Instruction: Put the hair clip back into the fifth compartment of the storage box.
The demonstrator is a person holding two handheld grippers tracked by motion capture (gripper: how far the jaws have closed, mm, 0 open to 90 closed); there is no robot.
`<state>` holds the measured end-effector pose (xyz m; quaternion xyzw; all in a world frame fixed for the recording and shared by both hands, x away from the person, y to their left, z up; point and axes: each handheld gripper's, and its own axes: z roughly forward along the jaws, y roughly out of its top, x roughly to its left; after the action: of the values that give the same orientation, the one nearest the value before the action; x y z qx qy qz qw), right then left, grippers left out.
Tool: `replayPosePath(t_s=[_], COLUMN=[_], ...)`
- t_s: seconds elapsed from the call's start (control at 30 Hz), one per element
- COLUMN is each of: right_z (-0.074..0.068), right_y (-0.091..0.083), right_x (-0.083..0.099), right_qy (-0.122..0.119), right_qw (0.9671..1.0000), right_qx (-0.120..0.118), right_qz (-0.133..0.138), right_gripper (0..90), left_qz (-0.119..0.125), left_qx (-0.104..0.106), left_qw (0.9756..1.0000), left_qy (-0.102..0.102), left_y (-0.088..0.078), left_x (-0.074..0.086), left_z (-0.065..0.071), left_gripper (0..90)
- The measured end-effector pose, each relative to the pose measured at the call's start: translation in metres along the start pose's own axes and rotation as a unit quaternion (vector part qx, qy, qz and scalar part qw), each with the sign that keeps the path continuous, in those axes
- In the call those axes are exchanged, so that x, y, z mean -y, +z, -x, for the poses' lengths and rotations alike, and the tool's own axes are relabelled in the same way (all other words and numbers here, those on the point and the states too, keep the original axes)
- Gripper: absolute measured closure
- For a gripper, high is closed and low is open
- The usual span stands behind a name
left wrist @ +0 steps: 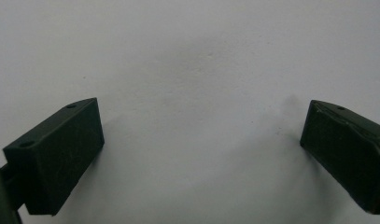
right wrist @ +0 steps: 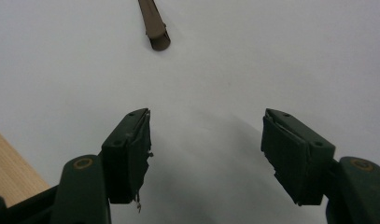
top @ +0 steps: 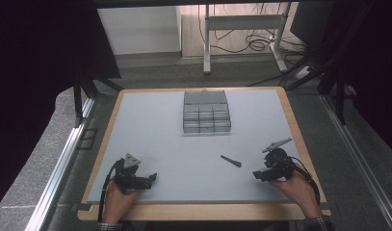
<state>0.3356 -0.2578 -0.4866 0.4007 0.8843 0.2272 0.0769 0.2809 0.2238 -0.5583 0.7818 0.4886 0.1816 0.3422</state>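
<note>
- High view: table (top: 150, 120), pale grey top with a wooden border, taken as the landmark.
- Box (top: 206, 112) of small grey compartments standing at the far middle of the table, its near rows divided into small cells, its far part a single flat grey panel.
- Small brown stick (top: 230, 161), tapered, lying flat on the near right part of the table, well apart from the box, wider end pointing toward the near right edge.
- Left gripper (top: 152, 177) resting at the near left part of the table, held from below by the left hand (top: 117, 198); grey three-cornered plate on top; cable trailing off toward the near edge.
- Right gripper (top: 256, 174) at the near right part of the table, held by the right hand (top: 294, 188); near the stick but not touching it.
- Left gripper view: jaws spread wide apart, nothing between them, bare grey table top beneath.
- Right gripper view: jaws likewise well apart and holding nothing; wider end of the stick (right wrist: 155, 28) lying ahead of the jaws on the table top, clear of both; strip of the wooden border visible at the lower left corner.
</note>
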Motion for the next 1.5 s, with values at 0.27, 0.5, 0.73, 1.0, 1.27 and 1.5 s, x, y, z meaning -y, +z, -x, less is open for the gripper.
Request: replayPosePath(t_s=[0.27,0.5,0.73,1.0,1.27,1.5], right_z=[0.000,0.001,0.000,-0.003,-0.008,-0.014], right_y=[0.000,0.002,0.003,0.010,0.017,0.024], right_x=[-0.013,-0.022,-0.030,-0.043,-0.057,-0.067], right_qy=[-0.004,-0.015,-0.028,-0.040,-0.058,-0.075], right_qw=[0.9999,0.9996,0.9989,0.9977,0.9949,0.9919], right_qx=[0.004,0.007,0.007,-0.006,-0.027,-0.034], right_qz=[-0.016,-0.022,-0.036,-0.054,-0.077,-0.096], right_gripper=[29.6,31.4,39.3,48.2,60.6,67.5], left_qz=[0.000,0.000,0.000,0.000,0.000,0.000], left_qx=[0.000,0.000,0.000,0.000,0.000,0.000], left_qw=[1.0000,1.0000,1.0000,1.0000,1.0000,1.0000], left_qy=[0.000,0.000,0.000,0.000,0.000,0.000], left_y=[0.000,0.000,0.000,0.000,0.000,0.000], left_x=[0.000,0.000,0.000,0.000,0.000,0.000], left_z=[0.000,0.000,0.000,0.000,0.000,0.000], left_gripper=[0.0,0.0,0.0,0.0,0.0,0.0])
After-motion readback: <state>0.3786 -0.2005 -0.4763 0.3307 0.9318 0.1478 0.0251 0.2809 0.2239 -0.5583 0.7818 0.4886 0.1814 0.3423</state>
